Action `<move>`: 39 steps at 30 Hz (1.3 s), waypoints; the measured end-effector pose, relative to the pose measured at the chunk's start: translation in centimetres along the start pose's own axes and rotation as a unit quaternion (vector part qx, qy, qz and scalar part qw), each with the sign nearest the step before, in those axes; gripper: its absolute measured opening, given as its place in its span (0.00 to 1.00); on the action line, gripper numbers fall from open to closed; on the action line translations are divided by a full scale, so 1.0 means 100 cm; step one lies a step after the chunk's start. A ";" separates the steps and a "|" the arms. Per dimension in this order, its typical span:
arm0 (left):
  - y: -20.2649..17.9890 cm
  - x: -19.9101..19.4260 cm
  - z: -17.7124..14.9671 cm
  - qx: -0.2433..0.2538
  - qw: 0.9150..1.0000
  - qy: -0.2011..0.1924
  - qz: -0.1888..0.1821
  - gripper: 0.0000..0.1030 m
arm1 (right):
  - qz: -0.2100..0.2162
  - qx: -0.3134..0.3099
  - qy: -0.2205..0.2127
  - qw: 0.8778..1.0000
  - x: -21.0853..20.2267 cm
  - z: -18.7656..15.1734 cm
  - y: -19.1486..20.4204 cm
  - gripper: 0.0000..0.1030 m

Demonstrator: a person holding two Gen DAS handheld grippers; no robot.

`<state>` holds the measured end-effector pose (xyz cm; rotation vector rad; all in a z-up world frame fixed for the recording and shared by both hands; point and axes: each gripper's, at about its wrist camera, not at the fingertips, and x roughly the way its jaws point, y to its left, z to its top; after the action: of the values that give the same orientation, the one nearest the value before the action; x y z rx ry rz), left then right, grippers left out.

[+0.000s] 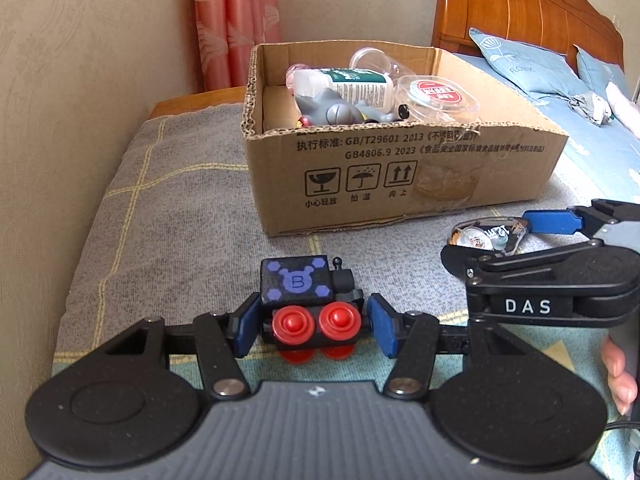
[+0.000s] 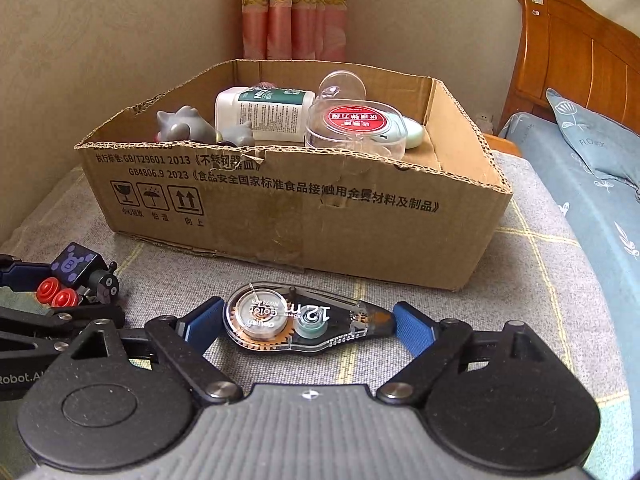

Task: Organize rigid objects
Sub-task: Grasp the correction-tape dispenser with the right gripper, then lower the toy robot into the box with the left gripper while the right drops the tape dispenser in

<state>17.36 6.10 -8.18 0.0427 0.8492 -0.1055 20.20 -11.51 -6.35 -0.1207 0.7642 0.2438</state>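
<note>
Cardboard box (image 2: 280,200) on the bed already holds several items; left tool (image 1: 312,326) straddles toy train (image 1: 310,300), right tool (image 2: 308,322) straddles correction-tape dispenser (image 2: 296,322), both spread, neither clamped, both items unboxed.

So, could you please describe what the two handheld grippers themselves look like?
Both match: the left gripper and right gripper have black linkage arms with silver pivot bolts, blue-padded jaws, two round black discs and a ribbed grey body. The right one carries a white "DAS" label in the left wrist view. A bare hand grips it, with a black cable beneath.
</note>
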 end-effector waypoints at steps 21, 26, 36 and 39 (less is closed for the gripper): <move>0.001 -0.022 0.005 0.009 1.000 0.008 -0.004 0.54 | 0.038 -0.033 0.038 0.998 -0.030 -0.008 -0.018 0.90; -0.004 -0.033 0.009 0.018 1.000 0.013 -0.006 0.54 | 0.053 -0.035 0.038 0.997 -0.043 -0.006 -0.028 0.90; -0.018 -0.057 0.026 0.037 0.999 0.000 -0.023 0.54 | 0.081 -0.050 0.012 0.995 -0.079 0.026 -0.054 0.90; -0.023 -0.066 0.032 0.048 0.998 -0.015 -0.024 0.54 | 0.084 -0.051 -0.006 0.995 -0.086 0.043 -0.061 0.90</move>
<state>15.15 4.03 -1.08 0.1103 0.8158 -0.1907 18.64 -18.04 2.87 -0.1523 0.7499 0.4439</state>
